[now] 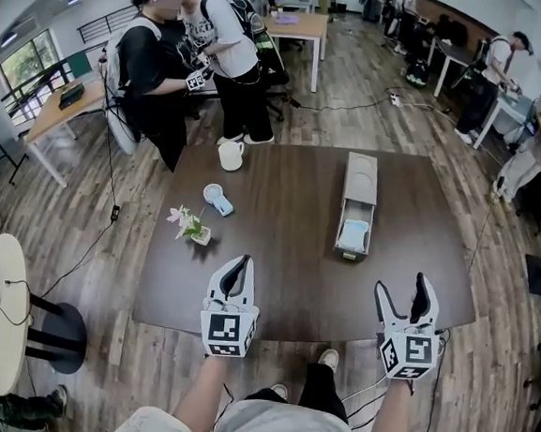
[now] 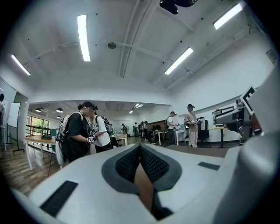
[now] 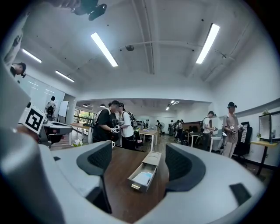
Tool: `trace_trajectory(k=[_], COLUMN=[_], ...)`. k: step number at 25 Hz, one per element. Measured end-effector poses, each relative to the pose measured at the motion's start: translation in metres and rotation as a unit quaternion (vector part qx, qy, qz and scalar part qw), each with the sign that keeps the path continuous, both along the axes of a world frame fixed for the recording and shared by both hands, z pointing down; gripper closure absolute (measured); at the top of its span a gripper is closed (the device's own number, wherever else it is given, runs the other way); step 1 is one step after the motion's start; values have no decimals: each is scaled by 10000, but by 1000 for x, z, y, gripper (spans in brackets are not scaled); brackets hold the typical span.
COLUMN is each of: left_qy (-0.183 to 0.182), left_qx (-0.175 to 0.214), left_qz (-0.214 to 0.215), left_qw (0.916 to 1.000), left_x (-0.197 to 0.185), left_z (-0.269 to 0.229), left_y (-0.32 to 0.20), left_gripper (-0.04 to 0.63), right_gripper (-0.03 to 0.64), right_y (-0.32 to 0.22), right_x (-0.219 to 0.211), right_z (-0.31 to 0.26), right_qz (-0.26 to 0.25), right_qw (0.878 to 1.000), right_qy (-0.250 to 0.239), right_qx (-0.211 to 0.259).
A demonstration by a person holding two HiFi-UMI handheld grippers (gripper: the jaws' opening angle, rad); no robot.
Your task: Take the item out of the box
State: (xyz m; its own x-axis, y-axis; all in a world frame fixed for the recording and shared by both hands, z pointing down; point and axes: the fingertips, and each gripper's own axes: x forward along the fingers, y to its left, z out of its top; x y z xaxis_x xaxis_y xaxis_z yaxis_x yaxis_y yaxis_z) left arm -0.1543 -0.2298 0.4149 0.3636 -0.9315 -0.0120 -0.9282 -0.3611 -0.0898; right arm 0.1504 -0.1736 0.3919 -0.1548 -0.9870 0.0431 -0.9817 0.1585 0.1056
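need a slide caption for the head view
Left gripper shut, right gripper open, both near the table edge, short of the open drawer box holding a pale blue item.

Head view: above the near edge of the desk (image 1: 292,288), facing steeply down. Gripper views: low at that edge, facing level across it. All share the standing people (image 1: 185,62) beyond the far left corner; head and right views share the box (image 1: 357,204)

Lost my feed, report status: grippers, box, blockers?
Left gripper shut, empty; right gripper open, empty. Box drawer open, item inside. Nothing between right gripper and box.
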Motion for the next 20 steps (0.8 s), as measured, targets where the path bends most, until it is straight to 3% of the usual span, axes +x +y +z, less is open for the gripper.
trace_trajectory(k=[20], left_qy=[-149], left_qx=[103], left_qz=[-1009], left_qw=[9947], left_x=[93], left_z=[-20], left_y=[-106], left_gripper=[595], right_gripper=[235], right_y=[-176], right_x=[105], right_z=[-9], right_qz=[-1010], right_qw=[9942], right_qy=[-307], right_qx=[223])
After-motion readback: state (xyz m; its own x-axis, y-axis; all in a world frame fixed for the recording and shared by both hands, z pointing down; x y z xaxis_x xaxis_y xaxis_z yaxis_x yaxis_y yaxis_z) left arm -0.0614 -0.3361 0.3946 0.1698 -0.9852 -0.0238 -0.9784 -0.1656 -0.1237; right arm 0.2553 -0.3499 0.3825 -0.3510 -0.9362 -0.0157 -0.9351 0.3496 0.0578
